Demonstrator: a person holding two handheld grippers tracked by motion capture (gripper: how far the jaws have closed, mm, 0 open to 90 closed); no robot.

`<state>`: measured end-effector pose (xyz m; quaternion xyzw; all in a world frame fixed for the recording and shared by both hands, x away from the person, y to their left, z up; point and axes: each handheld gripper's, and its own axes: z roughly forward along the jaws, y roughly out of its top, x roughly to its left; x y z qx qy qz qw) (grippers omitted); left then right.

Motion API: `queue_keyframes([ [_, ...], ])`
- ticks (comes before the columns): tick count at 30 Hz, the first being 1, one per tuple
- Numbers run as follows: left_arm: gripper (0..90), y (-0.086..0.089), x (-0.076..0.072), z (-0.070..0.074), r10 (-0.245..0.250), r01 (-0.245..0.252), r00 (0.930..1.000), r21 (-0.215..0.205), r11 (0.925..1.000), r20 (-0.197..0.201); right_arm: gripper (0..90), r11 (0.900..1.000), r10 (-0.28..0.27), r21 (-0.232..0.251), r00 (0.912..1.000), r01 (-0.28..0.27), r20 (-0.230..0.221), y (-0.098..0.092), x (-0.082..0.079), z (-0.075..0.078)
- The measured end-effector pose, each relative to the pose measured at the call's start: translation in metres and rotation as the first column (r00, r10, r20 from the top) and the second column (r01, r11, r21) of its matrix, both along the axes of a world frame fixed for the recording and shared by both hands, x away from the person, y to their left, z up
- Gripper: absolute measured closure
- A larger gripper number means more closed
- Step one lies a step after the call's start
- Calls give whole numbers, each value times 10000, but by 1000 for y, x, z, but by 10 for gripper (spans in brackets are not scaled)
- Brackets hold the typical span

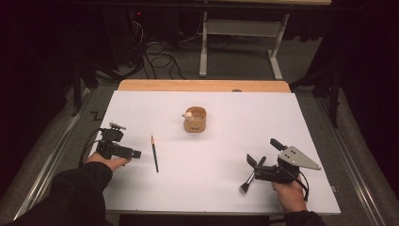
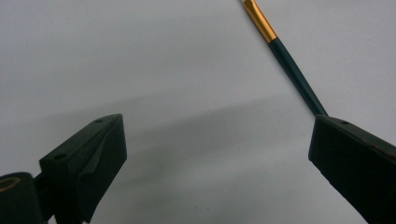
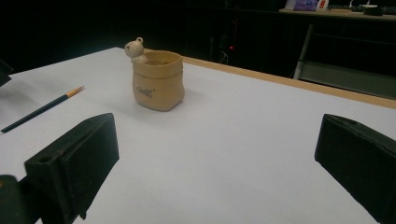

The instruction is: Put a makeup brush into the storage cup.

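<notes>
High view: pencil [image 1: 154, 153] flat on counter [image 1: 226, 136], brush [image 1: 251, 176] flat by right hand-held gripper [image 1: 263, 153]; cup [image 1: 195, 119] upright, mid-counter. Left hand-held gripper [image 1: 136, 154] beside pencil. Both wide open, empty. Judgement: nothing grasped yet; pickup and placing remain.

The white table top [image 1: 207, 155] lies mostly bare. A tan cup [image 1: 195, 119] with a small bear figure on its rim stands alone near the far edge's middle, open surface all around it. A dark pencil [image 1: 154, 153] lies toward the left edge, just beside the left gripper [image 1: 135, 153]. A makeup brush [image 1: 251, 177] lies near the front right corner, against the right gripper [image 1: 261, 153]. Between pencil and brush the front middle is free.
</notes>
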<state>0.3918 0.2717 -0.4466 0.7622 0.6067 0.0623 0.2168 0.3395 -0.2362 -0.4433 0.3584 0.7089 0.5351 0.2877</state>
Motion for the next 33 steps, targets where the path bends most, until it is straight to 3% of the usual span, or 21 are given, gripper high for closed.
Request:
queue_keyframes([
  [5, 61, -2, 0, -1, 95, -84, 9984, 204, 9998, -560, 4, 9999, 19, 119, 9999, -18, -108, -1, 1, -1],
  [14, 95, -18, 8, -2, 29, -10, 9901, 142, 9999, -1404, 5, 9995, 94, 288, 9997, -88, -216, -3, 3, -3],
  [24, 105, -46, 14, 6, 64, -32, 9817, 172, 9998, -1901, 5, 9993, 150, 344, 9998, -144, -156, -1, 0, -1],
  [33, 162, -63, 21, 4, -171, 234, 9753, 259, 9994, -2203, 5, 9996, 209, 209, 9997, -207, -134, 2, 1, -1],
])
